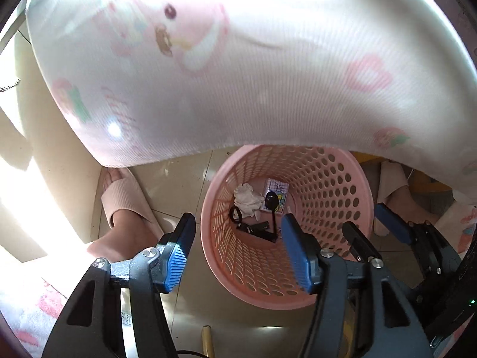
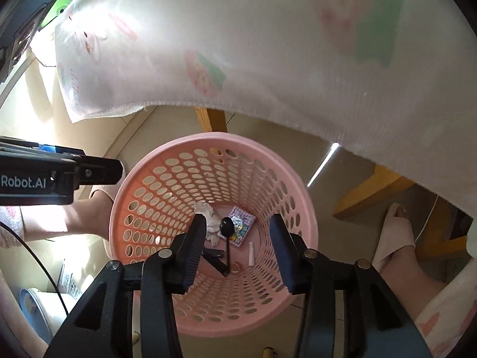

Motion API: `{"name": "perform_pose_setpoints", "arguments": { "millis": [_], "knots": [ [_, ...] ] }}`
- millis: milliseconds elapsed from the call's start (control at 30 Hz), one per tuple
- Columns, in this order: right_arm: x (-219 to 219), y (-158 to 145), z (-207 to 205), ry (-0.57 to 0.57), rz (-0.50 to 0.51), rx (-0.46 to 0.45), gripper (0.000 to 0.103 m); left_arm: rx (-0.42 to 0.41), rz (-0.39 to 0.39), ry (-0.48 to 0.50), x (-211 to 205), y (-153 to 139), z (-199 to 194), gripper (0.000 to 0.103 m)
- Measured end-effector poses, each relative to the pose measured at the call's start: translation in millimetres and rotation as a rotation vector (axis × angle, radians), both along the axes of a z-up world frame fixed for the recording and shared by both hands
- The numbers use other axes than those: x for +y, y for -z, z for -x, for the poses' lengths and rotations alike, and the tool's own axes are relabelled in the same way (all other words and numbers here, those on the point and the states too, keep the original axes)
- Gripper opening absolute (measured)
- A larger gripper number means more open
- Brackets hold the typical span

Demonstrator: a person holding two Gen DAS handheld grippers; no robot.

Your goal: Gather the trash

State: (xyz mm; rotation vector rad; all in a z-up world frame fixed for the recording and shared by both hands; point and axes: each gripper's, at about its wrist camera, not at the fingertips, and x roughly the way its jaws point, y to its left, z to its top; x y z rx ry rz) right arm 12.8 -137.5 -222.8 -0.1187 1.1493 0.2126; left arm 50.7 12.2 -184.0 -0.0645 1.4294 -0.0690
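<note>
Hovering above the floor with jaws spread apart and nothing between them: left gripper (image 1: 235, 253), blue ribbed pads (image 1: 176, 264) facing inward. Likewise parted and empty: right gripper (image 2: 235, 253), its black fingers (image 2: 193, 250) framing the mouth of the pink basket (image 2: 301, 208). Visible too at the right edge of the left wrist view: the right gripper (image 1: 375, 223), beside the basket rim (image 1: 208, 208).

Standing upright on pale floor tiles (image 1: 176, 185): that perforated basket, directly below both tools. Lying on its bottom: crumpled white tissue (image 2: 208, 217), black plastic spoon (image 2: 227, 232) resting across a small colourful packet (image 2: 242, 228), a few dark pieces (image 2: 216, 256), a small white tube (image 2: 252, 253). Same heap seen from the left wrist: tissue (image 1: 246, 200), spoon (image 1: 271, 205), packet (image 1: 277, 194).

Flanking the basket: slippered feet (image 1: 125, 203) (image 2: 393, 232).

Hanging beyond and overhead: white patterned cloth (image 1: 238, 74) with pink cartoon prints, yellow wooden legs (image 2: 211, 119) under it.
</note>
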Motion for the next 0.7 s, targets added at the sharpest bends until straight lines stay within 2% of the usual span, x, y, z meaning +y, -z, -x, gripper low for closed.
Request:
{"name": "perform_pose_setpoints", "arguments": {
  "millis": [100,200,267,300,433,500,633,700],
  "knots": [
    [-2.8,-23.1,4.1,0.013,0.009,-0.046,0.047,-0.084,-0.008,-0.02,3.6,-28.9,2.0,0.062],
    [-6.3,-60.1,12.4,0.024,-0.002,-0.117,0.049,-0.197,-0.005,0.001,3.4,-66.1,7.5,0.062],
    [-9.2,-87.9,19.8,0.031,-0.02,-0.179,0.061,-0.286,-0.024,0.016,2.9,-92.2,13.5,0.062],
    [-11.5,-100.7,23.5,0.036,-0.025,-0.208,0.063,-0.323,-0.038,0.022,2.0,-102.4,15.9,0.062],
    [-26.0,-137.5,36.1,0.065,-0.038,-0.283,0.065,-0.425,-0.053,0.015,2.9,-132.5,23.0,0.062],
    [-35.4,-153.5,41.4,0.084,-0.046,-0.315,0.066,-0.467,-0.048,0.011,3.4,-146.2,27.1,0.067],
    [-53.7,-184.3,46.8,0.147,-0.055,-0.398,0.085,-0.557,-0.03,0.041,0.8,-169.9,35.4,0.078],
    [-59.2,-193.6,48.6,0.185,-0.042,-0.434,0.088,-0.601,-0.006,0.047,1.1,-177.9,38.1,0.092]
  ]
}}
